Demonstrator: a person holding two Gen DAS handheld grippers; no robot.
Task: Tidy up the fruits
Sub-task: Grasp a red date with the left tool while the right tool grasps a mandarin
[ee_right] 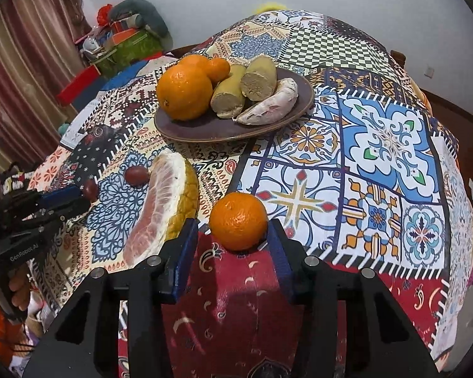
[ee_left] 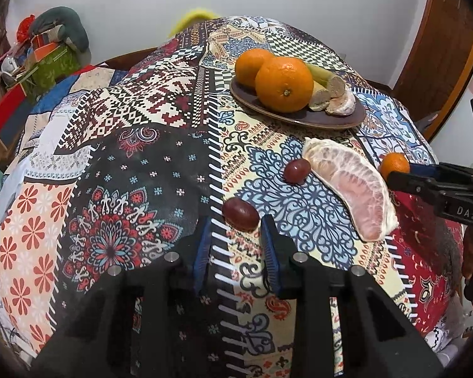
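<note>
- Patchwork-print tablecloth [ee_right: 388, 138] looked like matt cloth.
- Brown plate [ee_right: 302, 100] looked smooth, faintly glossy.
- Small orange [ee_right: 238, 225] had dimpled, shiny peel.

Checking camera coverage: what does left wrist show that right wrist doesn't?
Only left wrist: the left gripper head-on, its pads flanking the nearer dark red fruit, and bare plate nearest the camera.

Only right wrist: the right gripper straddling the small mandarin, the blue tile patches, and a third smaller orange on the plate.

Both: plate with oranges, pomelo wedge, both red fruits, patchwork cloth.
</note>
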